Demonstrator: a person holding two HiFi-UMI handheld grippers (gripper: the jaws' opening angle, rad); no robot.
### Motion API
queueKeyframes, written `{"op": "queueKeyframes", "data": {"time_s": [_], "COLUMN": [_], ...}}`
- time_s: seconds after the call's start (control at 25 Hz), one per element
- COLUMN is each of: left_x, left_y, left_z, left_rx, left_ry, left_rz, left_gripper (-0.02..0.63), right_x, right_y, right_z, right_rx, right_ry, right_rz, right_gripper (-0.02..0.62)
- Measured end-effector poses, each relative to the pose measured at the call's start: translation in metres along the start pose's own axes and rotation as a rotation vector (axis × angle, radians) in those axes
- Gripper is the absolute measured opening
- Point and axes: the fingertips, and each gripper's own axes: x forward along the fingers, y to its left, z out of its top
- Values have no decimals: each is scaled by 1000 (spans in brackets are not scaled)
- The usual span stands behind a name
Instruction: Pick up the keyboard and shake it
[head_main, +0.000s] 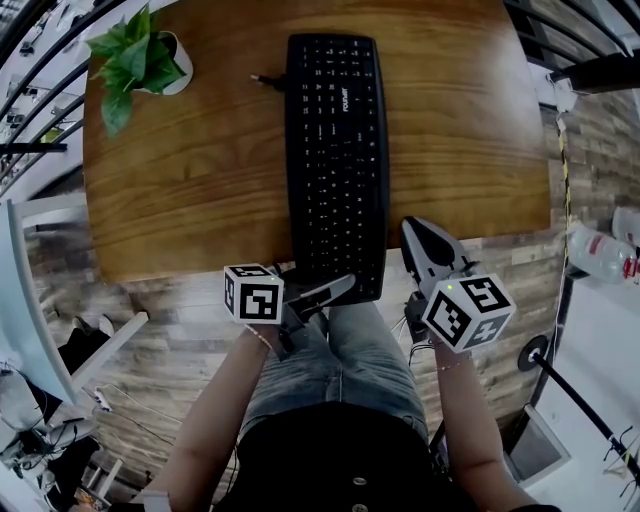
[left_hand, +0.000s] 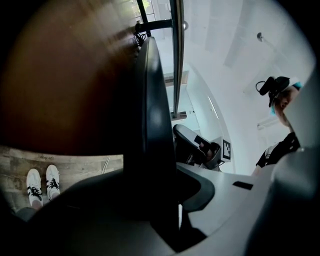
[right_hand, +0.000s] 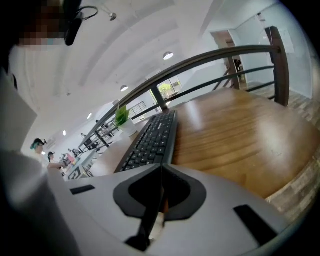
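2 grippers are sitting at the near end of the keyboard (head_main: 335, 160). It is lying flat, keys up, on the wooden tabletop (head_main: 200, 190). Its long axis is running straight away from the person, and its near short end is hanging past the tabletop's near edge. A cable stub is sticking out at its far left corner.

Left gripper (head_main: 325, 290) is angling in from the left at the overhanging near end. Its fingers (left_hand: 235, 200) are standing narrow, clamping the keyboard's edge. In the left gripper view the keyboard (left_hand: 152, 125) is showing edge-on, a dark slab running out between them.

Right gripper (head_main: 412, 228) is hovering just beside the near right corner, not touching. Its fingers (right_hand: 100, 200) are pressing fully together on nothing and pointing roughly along the keyboard's length. In the right gripper view the keyboard (right_hand: 150, 142) is lying just left of them.

1 potted plant (head_main: 135, 60) is sitting at the tabletop's far left corner, well apart from both grippers.
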Motion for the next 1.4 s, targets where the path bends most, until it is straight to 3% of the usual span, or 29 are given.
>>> {"op": "queueKeyframes", "data": {"time_s": [0.16,0.32,0.44,0.64,1.0,1.4], "left_x": [-3,-5,-6,-12,-22,-27], "left_y": [-2,-16,-26,-36,-66,-76], "left_z": [0,0,0,2,5,6], "left_rx": [-8,-44,-69,-91,-163,-181], "left_ry": [12,12,18,34,60,75], "left_rz": [13,-37,-63,-75,-144,-177], "left_gripper": [115,114,114,115,115,117], "right_x": [11,17,24,36,67,97], "right_y": [10,16,17,9,25,59], "right_z": [6,18,27,41,71,75], "right_rx": [59,122,201,296,441,495], "right_ry": [31,29,38,29,45,187], "right_rz": [107,208,278,333,499,718], "right_gripper": [31,43,171,231,250,249]}}
